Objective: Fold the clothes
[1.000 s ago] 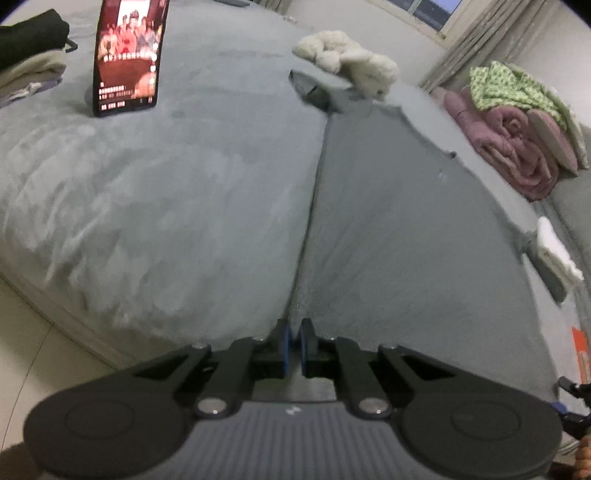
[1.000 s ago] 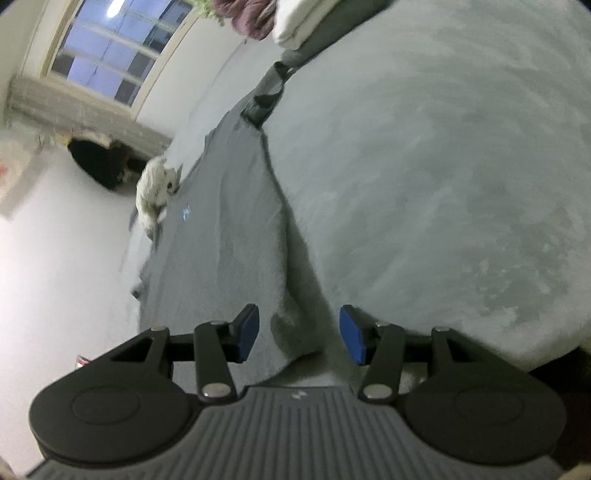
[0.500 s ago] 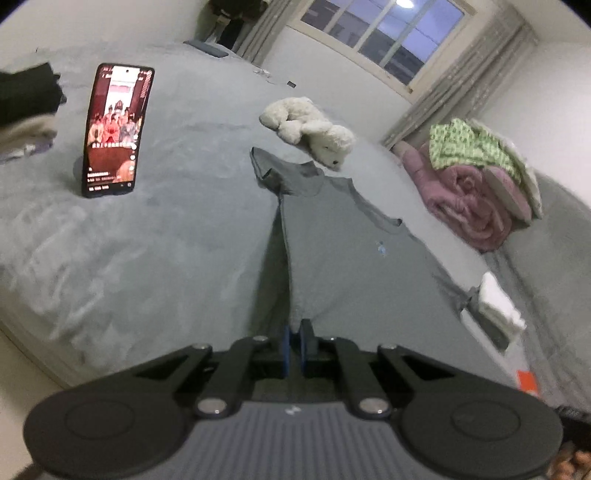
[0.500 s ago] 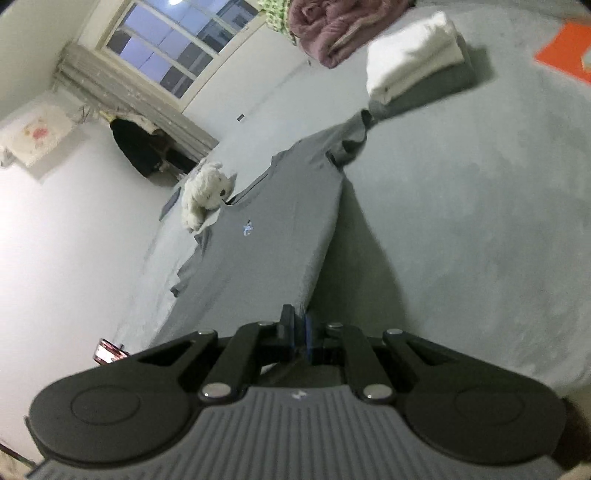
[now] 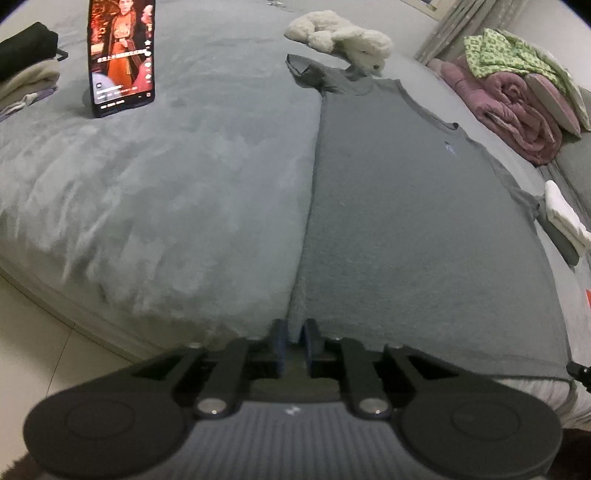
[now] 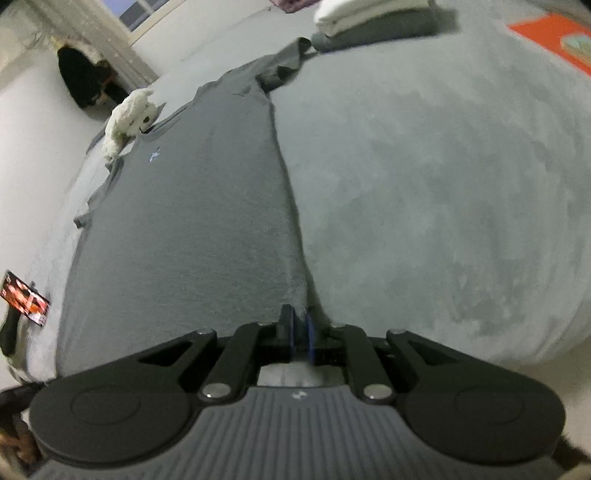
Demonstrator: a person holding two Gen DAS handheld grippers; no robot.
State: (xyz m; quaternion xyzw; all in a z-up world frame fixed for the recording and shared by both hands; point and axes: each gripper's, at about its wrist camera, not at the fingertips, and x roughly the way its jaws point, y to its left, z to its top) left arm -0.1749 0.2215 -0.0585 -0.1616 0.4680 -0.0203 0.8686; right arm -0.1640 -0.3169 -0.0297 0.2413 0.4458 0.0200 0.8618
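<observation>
1. The left gripper points down at the near edge of the bed, its blue-padded fingers parted by a narrow gap. Its jaws have just been opening, and the bottom left corner of the grey T-shirt sits in that gap; the pads no longer seem to press on it.
2. The right gripper is at the shirt's other bottom corner. Its jaws have also just been opening, but only to a slit, and the hem corner lies between the pads. Whether they still pinch the cloth I cannot tell.
3. The T-shirt lies flat, face up, stretched from the near edge away across the grey bed, with a small pale logo on its chest.
4. Beyond it to the left, a phone stands upright with its screen lit, near a pile of folded dark and light clothes.
5. A white plush toy rests at the shirt's far left sleeve and collar.
6. A folded white and grey stack touches the far right sleeve.
7. Farthest off, a rolled pink quilt with a green patterned cloth on top.
</observation>
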